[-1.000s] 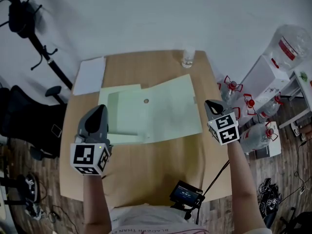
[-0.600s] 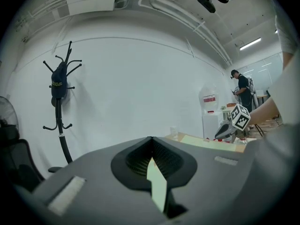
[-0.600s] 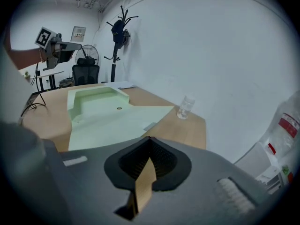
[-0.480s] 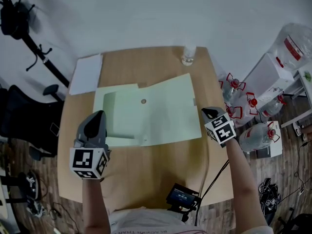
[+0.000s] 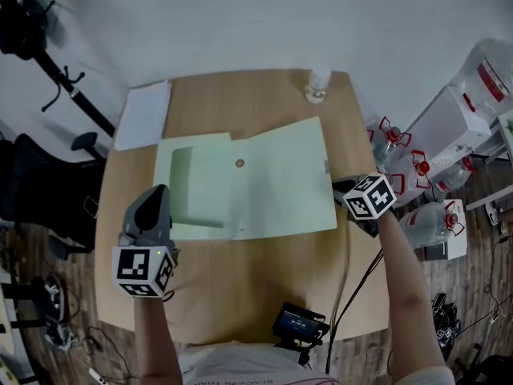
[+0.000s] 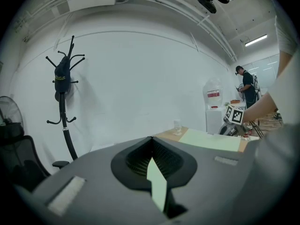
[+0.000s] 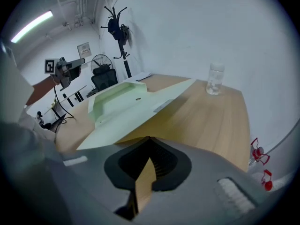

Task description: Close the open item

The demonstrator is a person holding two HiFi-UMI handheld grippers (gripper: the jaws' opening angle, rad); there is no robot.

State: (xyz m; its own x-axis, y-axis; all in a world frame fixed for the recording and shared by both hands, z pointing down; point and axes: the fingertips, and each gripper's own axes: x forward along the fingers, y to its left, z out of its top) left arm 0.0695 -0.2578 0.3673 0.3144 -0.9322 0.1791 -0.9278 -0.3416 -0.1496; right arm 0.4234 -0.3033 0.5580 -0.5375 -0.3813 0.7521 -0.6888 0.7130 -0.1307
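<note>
A pale green folder (image 5: 264, 184) lies open on the wooden table (image 5: 240, 287), its wide flap spread to the right and a small round button (image 5: 239, 164) near the middle. My left gripper (image 5: 156, 194) is shut and empty, its tips over the folder's lower left corner. The right gripper (image 5: 340, 186) is shut too, just off the flap's right edge and apart from it. In the right gripper view the folder (image 7: 126, 102) stretches ahead of the shut right gripper (image 7: 149, 138). The left gripper view has its shut left gripper (image 6: 150, 138) aimed at the wall, with the folder (image 6: 211, 140) at the right.
A glass (image 5: 315, 87) stands at the table's far edge and a white sheet (image 5: 143, 115) lies at the far left corner. A small black device (image 5: 298, 322) hangs at the near edge. Water bottles (image 5: 433, 215) sit on the floor right, a coat stand (image 5: 48, 62) and chair (image 5: 40, 191) left.
The right gripper has turned and drifted slightly right beside the flap's edge. The left gripper has hardly moved. The folder lies as before.
</note>
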